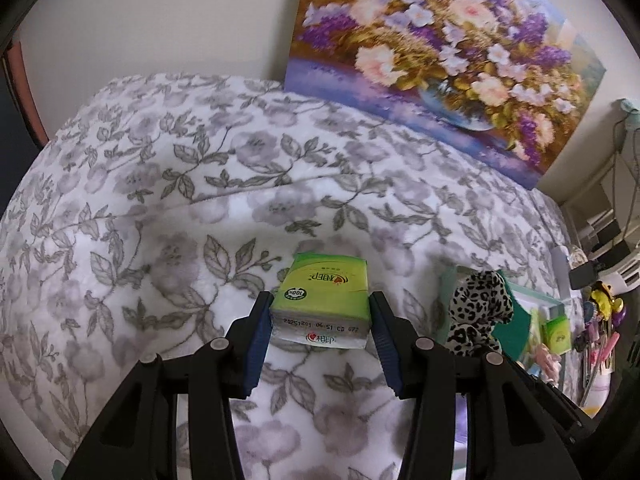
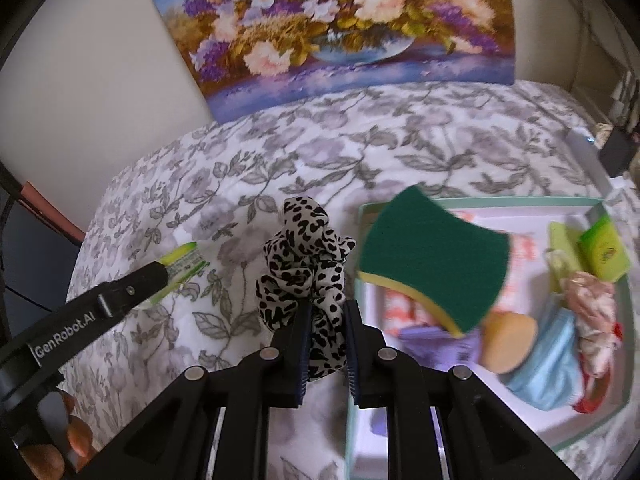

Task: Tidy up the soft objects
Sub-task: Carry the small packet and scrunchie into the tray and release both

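My left gripper [image 1: 320, 305] is shut on a green tissue pack [image 1: 320, 292] and holds it above the floral blanket [image 1: 160, 208]. In the right wrist view the same pack [image 2: 185, 263] pokes out of the left gripper [image 2: 162, 276] at the left. My right gripper [image 2: 328, 309] is shut on a leopard-print scrunchie [image 2: 304, 264], which stands up from the pads; it also shows in the left wrist view as the scrunchie [image 1: 478, 312]. To its right, a green and yellow sponge [image 2: 432, 266] lies tilted over the left part of a white box with a mint rim [image 2: 520, 200].
The box holds another green tissue pack [image 2: 604, 254], a round orange sponge [image 2: 508, 344], a blue cloth [image 2: 548, 372], a floral cloth [image 2: 592, 304] and purple items. A flower painting [image 2: 340, 20] leans against the wall behind the bed. Shelves and pens [image 1: 600, 344] crowd the far right.
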`<act>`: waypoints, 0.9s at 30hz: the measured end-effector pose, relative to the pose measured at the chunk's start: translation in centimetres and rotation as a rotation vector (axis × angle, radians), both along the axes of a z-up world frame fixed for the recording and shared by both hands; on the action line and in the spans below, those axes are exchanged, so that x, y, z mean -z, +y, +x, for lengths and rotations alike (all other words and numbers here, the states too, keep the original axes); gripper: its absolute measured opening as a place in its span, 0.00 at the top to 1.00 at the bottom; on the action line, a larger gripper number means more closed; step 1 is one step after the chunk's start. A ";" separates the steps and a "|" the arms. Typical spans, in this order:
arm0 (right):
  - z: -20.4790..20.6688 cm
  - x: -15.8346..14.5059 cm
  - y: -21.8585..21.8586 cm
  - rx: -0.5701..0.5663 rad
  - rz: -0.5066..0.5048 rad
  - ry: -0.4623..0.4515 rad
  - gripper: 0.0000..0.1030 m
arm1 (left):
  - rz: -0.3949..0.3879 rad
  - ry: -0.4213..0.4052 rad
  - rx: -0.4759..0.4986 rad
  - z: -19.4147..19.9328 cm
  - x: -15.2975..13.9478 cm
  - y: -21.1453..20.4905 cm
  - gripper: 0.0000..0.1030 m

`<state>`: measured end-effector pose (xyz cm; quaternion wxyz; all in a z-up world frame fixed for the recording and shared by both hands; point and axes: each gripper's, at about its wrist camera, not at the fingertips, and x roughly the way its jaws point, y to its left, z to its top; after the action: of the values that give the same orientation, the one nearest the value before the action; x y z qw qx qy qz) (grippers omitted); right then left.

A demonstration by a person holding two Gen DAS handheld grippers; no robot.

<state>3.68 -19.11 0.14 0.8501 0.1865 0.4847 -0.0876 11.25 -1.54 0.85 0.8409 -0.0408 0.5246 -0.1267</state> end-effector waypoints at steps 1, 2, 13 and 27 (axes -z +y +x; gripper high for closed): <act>-0.5 -0.3 -0.2 0.004 -0.001 -0.006 0.84 | -0.002 -0.010 0.003 -0.4 -0.4 -0.1 0.52; -0.9 -0.6 -0.4 0.008 -0.001 -0.011 0.84 | -0.002 -0.017 0.008 -0.7 -0.6 -0.2 0.52; -5.7 -2.6 -2.3 0.061 0.006 -0.054 0.84 | 0.013 -0.060 0.091 -5.6 -1.6 -2.4 0.52; -10.1 -2.9 -8.1 0.221 0.041 -0.050 0.84 | 0.059 -0.073 0.264 -9.9 -1.3 -8.2 0.51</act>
<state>-6.38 -27.18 2.99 0.8431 0.2582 0.4414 -0.1663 1.37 -9.73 2.15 0.8362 0.0581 0.4981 -0.2220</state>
